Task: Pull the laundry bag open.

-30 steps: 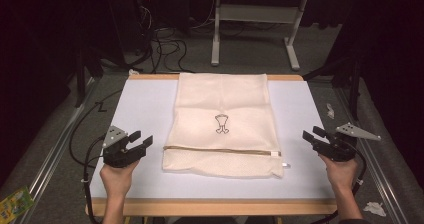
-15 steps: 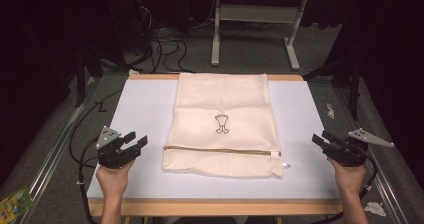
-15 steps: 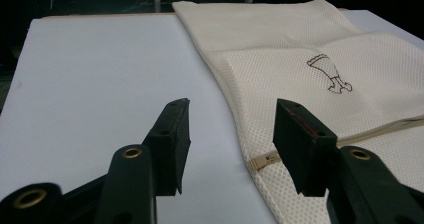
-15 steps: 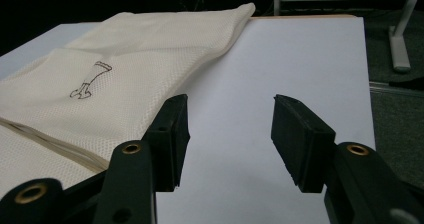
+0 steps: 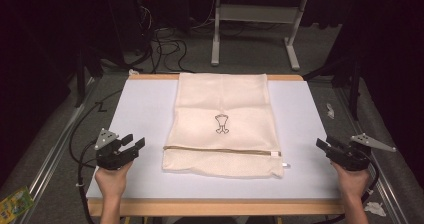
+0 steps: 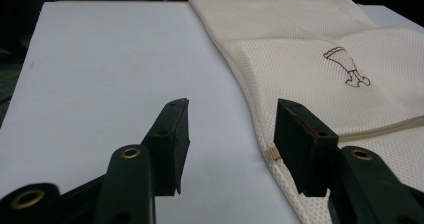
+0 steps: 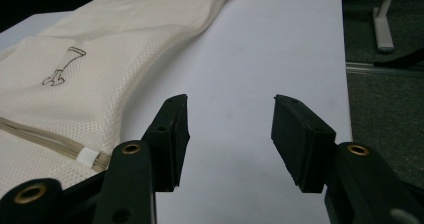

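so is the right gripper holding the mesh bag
No, the right gripper is open over bare white table, with the mesh bag lying apart to its side.

Mesh bag [image 5: 222, 124] at frame centre on table [image 5: 140, 114]; left gripper [image 5: 131, 146] lower left, right gripper [image 5: 326, 146] lower right, both apart from it

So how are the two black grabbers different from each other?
The left gripper sits over the white mat, close to the mesh bag; the right gripper sits at the mat's edge, farther from the bag. The left points rightward at the bag, the right leftward. Both are open and empty, each in one hand.
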Action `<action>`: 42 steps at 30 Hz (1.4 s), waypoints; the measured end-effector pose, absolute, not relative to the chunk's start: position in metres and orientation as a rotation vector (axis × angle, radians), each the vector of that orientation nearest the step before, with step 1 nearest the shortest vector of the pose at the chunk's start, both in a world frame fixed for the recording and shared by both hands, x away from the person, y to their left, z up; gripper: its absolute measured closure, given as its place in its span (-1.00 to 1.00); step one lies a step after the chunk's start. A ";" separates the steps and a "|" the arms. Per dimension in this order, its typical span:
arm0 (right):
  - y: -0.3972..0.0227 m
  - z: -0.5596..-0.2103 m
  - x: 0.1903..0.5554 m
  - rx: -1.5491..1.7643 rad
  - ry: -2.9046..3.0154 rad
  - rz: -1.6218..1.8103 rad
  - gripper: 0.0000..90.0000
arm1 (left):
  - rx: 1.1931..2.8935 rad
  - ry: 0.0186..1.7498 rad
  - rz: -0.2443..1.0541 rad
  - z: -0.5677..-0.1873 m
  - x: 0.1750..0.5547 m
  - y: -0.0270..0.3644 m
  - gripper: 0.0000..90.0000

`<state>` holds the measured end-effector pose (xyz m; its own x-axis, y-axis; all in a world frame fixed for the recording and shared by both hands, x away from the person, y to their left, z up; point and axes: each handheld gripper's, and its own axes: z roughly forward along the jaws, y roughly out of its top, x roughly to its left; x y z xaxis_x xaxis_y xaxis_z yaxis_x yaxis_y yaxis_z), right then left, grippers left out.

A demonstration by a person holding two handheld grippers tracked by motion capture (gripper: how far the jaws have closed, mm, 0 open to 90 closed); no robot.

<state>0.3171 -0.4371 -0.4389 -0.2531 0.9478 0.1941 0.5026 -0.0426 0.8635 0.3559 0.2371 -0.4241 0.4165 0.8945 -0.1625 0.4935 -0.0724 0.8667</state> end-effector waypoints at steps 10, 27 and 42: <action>-0.434 -0.449 0.320 1.560 1.785 1.203 0.11 | 1.719 1.251 0.503 -0.436 0.361 0.237 0.07; -0.414 -0.460 0.334 1.554 1.844 1.151 0.10 | 1.765 1.264 0.477 -0.453 0.371 0.230 0.06; -0.406 -0.469 0.342 1.563 1.860 1.098 0.16 | 1.758 1.280 0.498 -0.464 0.380 0.225 0.05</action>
<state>0.3421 -0.4059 -0.4691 -0.2400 0.9611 0.1370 0.5842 0.0303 0.8110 0.3795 0.2250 -0.4643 0.3886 0.9057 -0.1694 0.5526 -0.0820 0.8294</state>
